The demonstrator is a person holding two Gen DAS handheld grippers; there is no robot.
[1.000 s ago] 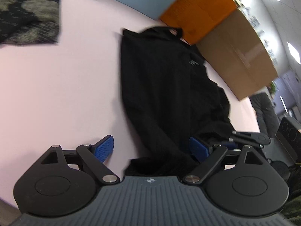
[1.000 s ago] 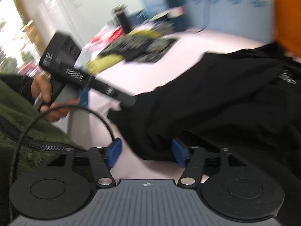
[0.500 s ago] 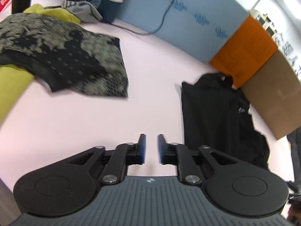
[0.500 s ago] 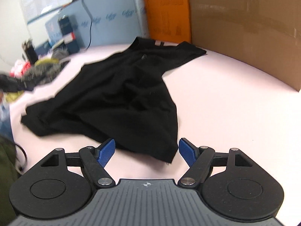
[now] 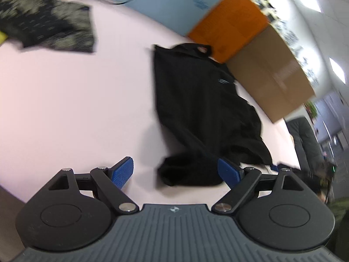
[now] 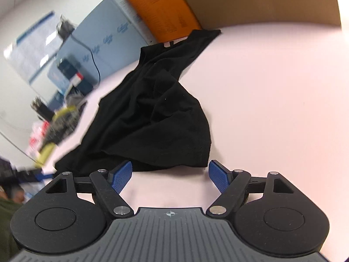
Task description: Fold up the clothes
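- Two grippers face one black shirt [image 5: 196, 109] lying rumpled on the pink table [image 5: 76, 109]; nothing is gripped in either view.
- Left wrist view: the left gripper [image 5: 175, 171] has its fingers spread wide and empty. The shirt's bunched near corner lies between the blue pads [image 5: 122, 171], closer to the right-hand pad. The shirt runs away toward the orange box [image 5: 226, 24] and cardboard box [image 5: 270, 72]. A patterned garment [image 5: 48, 28] lies well apart, far left.
- Right wrist view: the right gripper [image 6: 170, 175] is likewise wide open and empty. The shirt's [image 6: 150, 113] near hem sits just beyond the fingertips, its right corner near the right-hand pad [image 6: 218, 178].
- Judged step: take hold of the near hem at two corners so the shirt can be spread flat.
- Advice: lower each gripper until one pad slides under the fabric edge; close on a single corner, not a bunched fold.
- Advice: lift both corners together and pull apart evenly to remove wrinkles before folding.
- Risk: pinching several layers would leave the shirt twisted.
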